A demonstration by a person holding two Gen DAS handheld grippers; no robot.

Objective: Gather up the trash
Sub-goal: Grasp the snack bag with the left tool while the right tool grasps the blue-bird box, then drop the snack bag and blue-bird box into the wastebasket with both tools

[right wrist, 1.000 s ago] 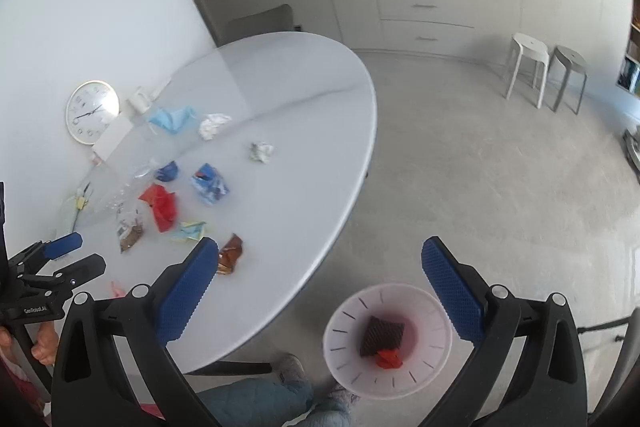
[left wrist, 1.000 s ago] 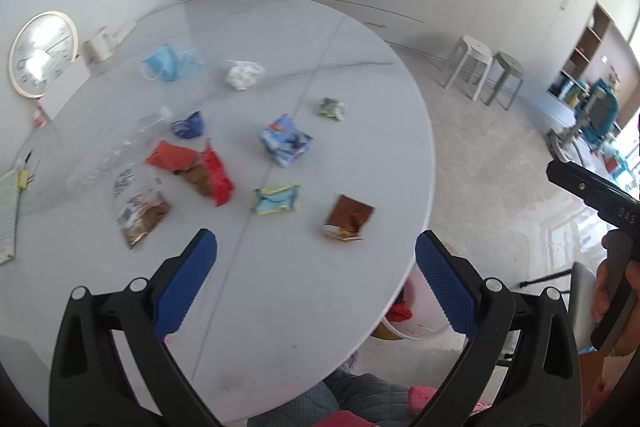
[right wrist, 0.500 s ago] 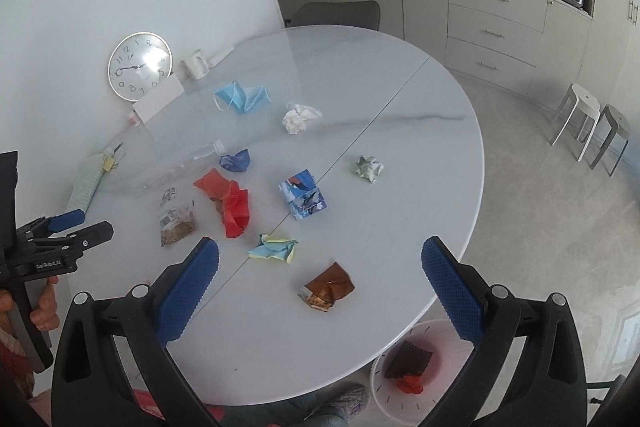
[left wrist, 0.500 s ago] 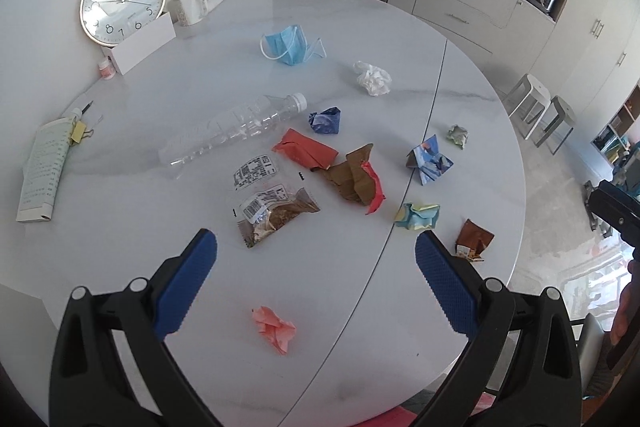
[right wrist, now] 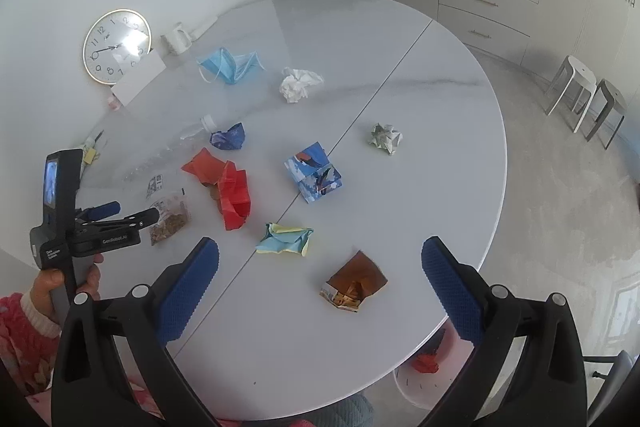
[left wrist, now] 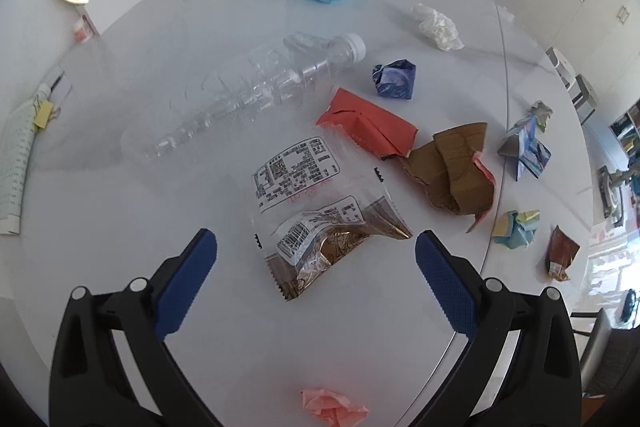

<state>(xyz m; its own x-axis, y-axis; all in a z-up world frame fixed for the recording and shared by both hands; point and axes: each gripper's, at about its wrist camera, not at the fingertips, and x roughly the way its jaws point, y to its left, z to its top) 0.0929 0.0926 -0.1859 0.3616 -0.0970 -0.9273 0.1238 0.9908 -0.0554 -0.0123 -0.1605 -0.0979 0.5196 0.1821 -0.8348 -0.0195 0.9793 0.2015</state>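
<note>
The clear snack bag [left wrist: 320, 215] is being lined up between the left gripper's [left wrist: 316, 259] wide-apart jaws; next, lowering and closing is called for. The right gripper [right wrist: 320, 267] hangs over the bench [right wrist: 440, 131], jaws apart, nothing held.

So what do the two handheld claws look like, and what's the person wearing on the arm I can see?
Both claws share a build: black plastic arms with silver rivets, ending in blue textured pads. The left claw has a dark pistol-style handle with white lettering on the side and a small lit screen on its back. The right claw shows the same blue pads. The hand comes out of a pink patterned sleeve with a pale cuff.
</note>
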